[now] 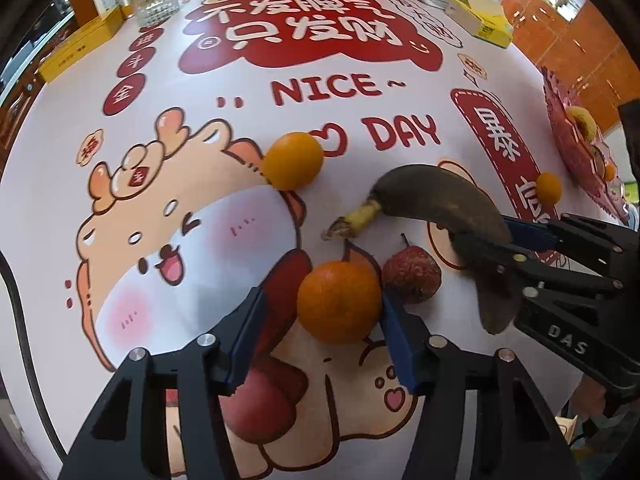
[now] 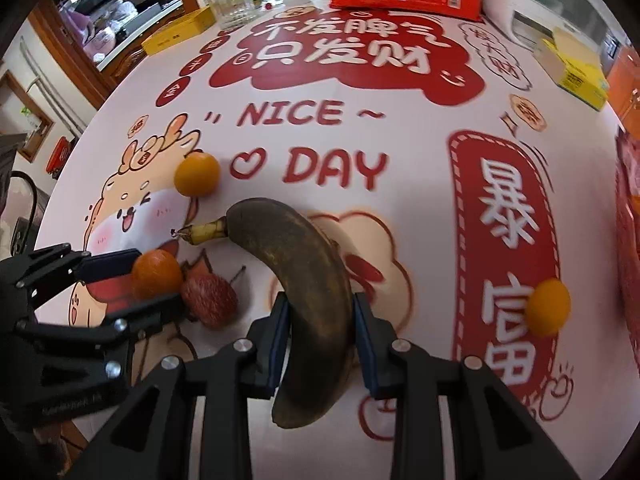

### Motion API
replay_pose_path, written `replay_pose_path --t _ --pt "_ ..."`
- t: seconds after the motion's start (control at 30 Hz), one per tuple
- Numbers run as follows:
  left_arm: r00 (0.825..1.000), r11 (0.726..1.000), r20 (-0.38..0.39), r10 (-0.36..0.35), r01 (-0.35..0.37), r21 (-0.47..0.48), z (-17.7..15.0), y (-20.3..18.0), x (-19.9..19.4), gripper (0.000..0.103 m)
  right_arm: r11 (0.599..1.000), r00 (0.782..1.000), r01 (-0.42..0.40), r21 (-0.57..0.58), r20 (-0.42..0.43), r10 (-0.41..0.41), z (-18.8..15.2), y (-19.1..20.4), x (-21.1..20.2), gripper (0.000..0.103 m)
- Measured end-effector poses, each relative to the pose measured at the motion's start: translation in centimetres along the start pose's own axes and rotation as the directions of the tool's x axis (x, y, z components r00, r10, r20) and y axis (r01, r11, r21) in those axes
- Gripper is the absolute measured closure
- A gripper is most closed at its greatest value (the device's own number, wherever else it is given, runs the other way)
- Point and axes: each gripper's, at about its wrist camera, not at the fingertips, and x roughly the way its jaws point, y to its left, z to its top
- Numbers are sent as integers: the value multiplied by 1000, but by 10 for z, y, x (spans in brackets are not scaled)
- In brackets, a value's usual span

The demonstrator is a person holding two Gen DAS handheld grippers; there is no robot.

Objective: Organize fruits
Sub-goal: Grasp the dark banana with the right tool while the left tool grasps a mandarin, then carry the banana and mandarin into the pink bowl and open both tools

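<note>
Fingers [image 1: 394, 322] of the left gripper [image 1: 320, 332] straddle an orange [image 1: 339, 301] on the tablecloth [image 1: 224, 216] without clearly pinching it, while the right gripper [image 2: 320, 336] brackets a dark banana [image 2: 308, 280], with a sliver of gap showing at each pad, so I cannot tell if either grasp has closed. Sorting looks barely under way: two small oranges [image 2: 197, 174] [image 2: 548, 306] and a lychee-like fruit [image 2: 210, 294] lie loose on the cloth. A red tray [image 1: 576, 152] at the far right edge seems to hold some fruit, probably the goal.

Printed cartoon tablecloth [image 2: 400, 220] over table; wooden cabinet [image 2: 72, 40] left; orange-brown tiled floor [image 1: 568, 36] right.
</note>
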Motion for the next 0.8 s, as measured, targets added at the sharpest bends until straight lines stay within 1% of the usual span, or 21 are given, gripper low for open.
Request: replay_pose_path --t 0.07,0.1,0.2,0.27,0.5,0.6,0.8 --pt "1000 1000 10 0 0 19 1 -4 0 58 1000 1000 4 19 0 -4 -4 -5 -2 72" --pt "1000 1000 14 -10 10 24 2 -7 0 65 1000 1000 8 26 2 -8 -5 -7 -3 73" --pt "999 999 22 24 -25 31 3 -12 0 66 999 1000 17 45 12 -18 -10 -13 -8 73" --pt "999 999 30 29 -30 31 2 -14 -3 66 998 1000 14 54 21 -15 -12 -15 -12 73" --pt "995 999 95 33 -36 32 3 -27 -39 66 998 997 -3 67 72 -1 -17 -20 -37 73" --pt "991 999 133 17 -23 38 8 -39 -59 66 998 995 -8 68 97 1 -18 -24 -53 73" --pt "977 997 210 -29 12 82 23 -81 -101 66 997 984 -1 80 177 -13 -22 -45 -99 73"
